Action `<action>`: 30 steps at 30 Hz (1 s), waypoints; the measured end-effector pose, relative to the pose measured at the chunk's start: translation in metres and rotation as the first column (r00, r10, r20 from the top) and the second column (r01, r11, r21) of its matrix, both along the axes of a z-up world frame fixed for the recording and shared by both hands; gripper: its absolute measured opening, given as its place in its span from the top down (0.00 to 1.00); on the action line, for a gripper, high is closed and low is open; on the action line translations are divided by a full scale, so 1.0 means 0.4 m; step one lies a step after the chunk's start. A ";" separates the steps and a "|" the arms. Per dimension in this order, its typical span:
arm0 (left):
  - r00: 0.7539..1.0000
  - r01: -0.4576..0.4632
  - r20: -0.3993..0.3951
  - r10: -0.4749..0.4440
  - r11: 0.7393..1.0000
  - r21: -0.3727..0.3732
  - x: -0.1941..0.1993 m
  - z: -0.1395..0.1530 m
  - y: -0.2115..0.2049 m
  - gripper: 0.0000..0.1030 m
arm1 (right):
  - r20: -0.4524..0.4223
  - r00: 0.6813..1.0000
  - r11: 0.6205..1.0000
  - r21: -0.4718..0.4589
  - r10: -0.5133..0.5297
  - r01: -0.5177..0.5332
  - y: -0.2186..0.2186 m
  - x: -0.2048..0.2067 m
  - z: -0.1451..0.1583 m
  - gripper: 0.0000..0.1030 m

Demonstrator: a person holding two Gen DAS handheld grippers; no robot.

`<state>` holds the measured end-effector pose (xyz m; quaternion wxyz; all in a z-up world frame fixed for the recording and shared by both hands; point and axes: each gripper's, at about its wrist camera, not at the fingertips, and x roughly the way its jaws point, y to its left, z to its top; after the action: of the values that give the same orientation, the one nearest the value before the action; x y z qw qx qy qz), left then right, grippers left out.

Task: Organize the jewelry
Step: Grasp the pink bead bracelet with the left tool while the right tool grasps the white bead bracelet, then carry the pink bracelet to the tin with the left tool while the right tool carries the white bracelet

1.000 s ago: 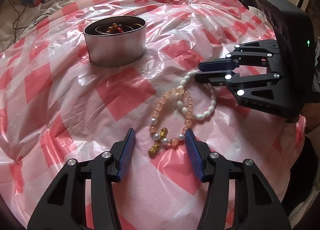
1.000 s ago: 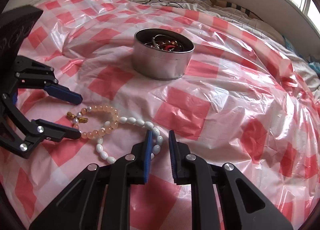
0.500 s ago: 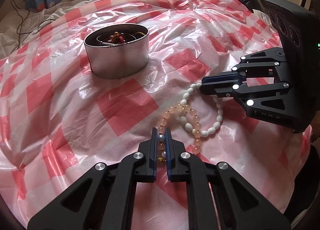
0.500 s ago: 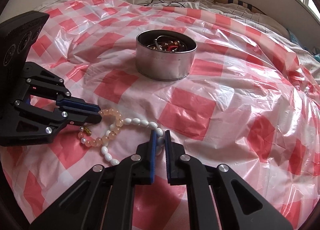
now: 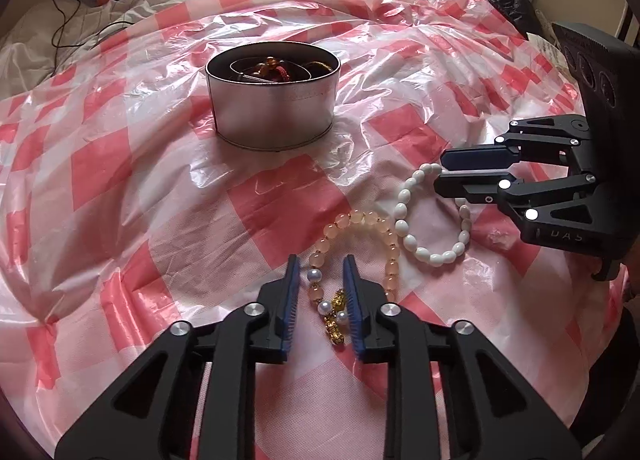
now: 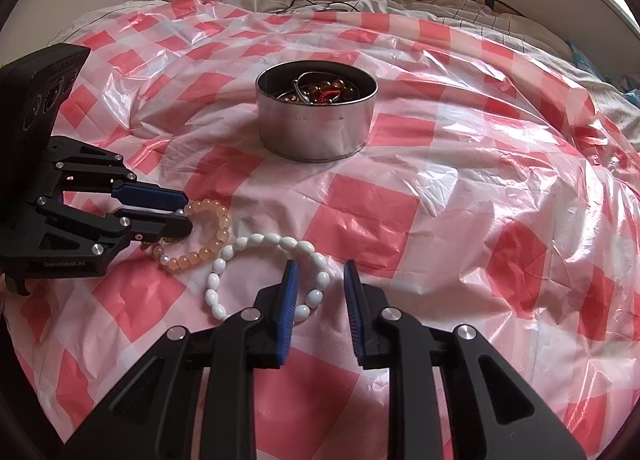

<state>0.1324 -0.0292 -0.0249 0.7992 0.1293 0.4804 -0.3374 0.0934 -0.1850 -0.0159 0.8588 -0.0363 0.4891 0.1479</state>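
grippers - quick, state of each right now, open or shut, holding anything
Left gripper: open, fingers either side of the peach bead bracelet, holding nothing.
Right gripper: open, fingers straddling the white bead bracelet, holding nothing.

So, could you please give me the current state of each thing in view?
Tin: upright, no lid, jewelry inside.
Peach bracelet: flat on the sheet, between the left gripper's fingers.
White bracelet: flat, between the right gripper's fingers.
Left gripper: open.
Right gripper: open.
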 end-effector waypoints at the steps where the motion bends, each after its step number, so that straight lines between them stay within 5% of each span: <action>1: 1.000 0.004 0.000 -0.004 1.000 -0.001 -0.002 -0.001 -0.002 0.65 | -0.004 1.000 1.000 -0.001 0.003 -0.003 0.000 0.000 -0.003 0.77; 5: 1.000 0.018 0.015 -0.018 1.000 0.021 -0.010 -0.009 -0.016 0.62 | -0.007 1.000 0.999 -0.039 0.017 -0.017 0.015 -0.002 -0.017 0.77; 7: 1.000 0.020 0.023 -0.020 0.999 0.028 -0.011 -0.004 -0.018 0.93 | 0.006 1.000 0.999 -0.039 0.010 -0.010 0.013 -0.003 -0.012 0.87; 14: 0.996 -0.024 0.085 0.028 0.999 -0.042 -0.001 0.051 0.013 0.94 | 0.100 0.993 0.998 0.017 -0.059 0.058 -0.026 -0.002 0.042 0.92; 22: 0.998 -0.038 0.043 0.036 0.998 0.041 0.012 0.003 0.007 0.93 | 0.014 0.998 0.998 -0.004 -0.055 0.055 -0.021 0.013 0.005 0.92; 30: 0.999 -0.045 0.022 0.044 0.998 0.036 0.014 -0.009 0.005 0.86 | -0.012 0.998 0.998 -0.019 -0.054 0.053 -0.018 0.016 -0.016 0.91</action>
<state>0.1382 -0.0272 -0.0283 0.8090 0.1368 0.4809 -0.3092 0.0997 -0.1923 -0.0224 0.8590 -0.0303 0.4966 0.1205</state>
